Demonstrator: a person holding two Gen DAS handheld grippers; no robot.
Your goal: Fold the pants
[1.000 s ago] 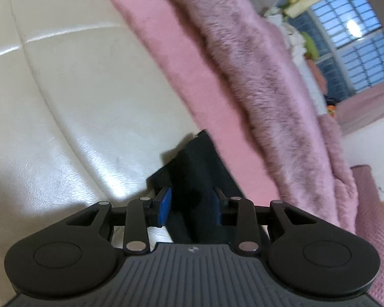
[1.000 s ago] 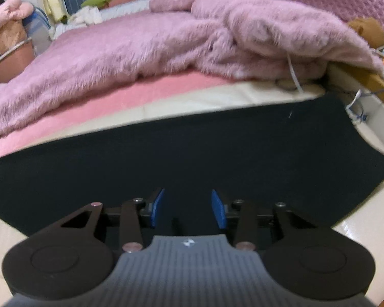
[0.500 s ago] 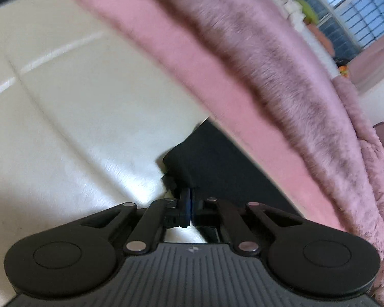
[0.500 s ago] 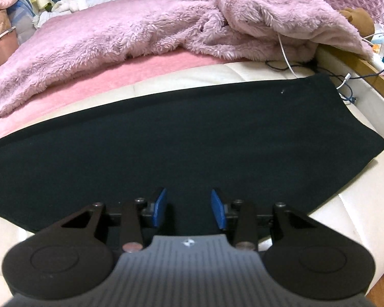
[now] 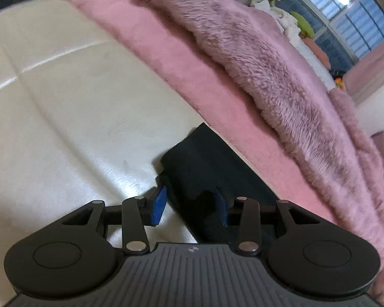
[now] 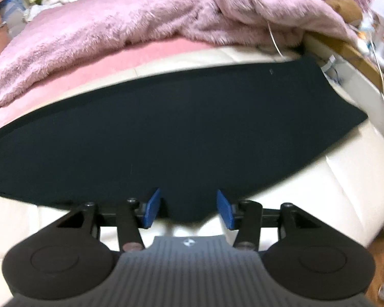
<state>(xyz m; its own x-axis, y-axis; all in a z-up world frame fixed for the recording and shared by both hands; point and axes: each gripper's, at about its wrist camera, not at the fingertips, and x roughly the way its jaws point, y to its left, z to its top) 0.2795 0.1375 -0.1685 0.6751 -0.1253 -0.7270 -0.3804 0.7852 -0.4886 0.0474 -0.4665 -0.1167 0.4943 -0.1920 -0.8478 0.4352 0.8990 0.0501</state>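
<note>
The black pants lie spread flat across a cream, leather-like padded surface, running from the left edge of the right wrist view to a corner at the right. The cloth is so dark that seams, folds and layers cannot be made out, and which end is waist or hem cannot be told. In the left wrist view only a narrow corner of the pants shows, its tip just at the edge of a pink sheet; the rest runs down behind the gripper body and is hidden.

The left gripper hangs over that corner with its jaws opening; the blue pads stand clear of the cloth, the left pad over bare cream surface, the right one over the black fabric, so nothing is grasped. The right gripper sits at the near edge of the pants, jaws also opening, with a small lip of the cloth edge between the pads but not pinched.

Beyond the sheet lies a fluffy mauve blanket, bunched toward the right. A thin white cable trails from under it. The clutter at the far right is blurred and unreadable, as is the window area in the left view
</note>
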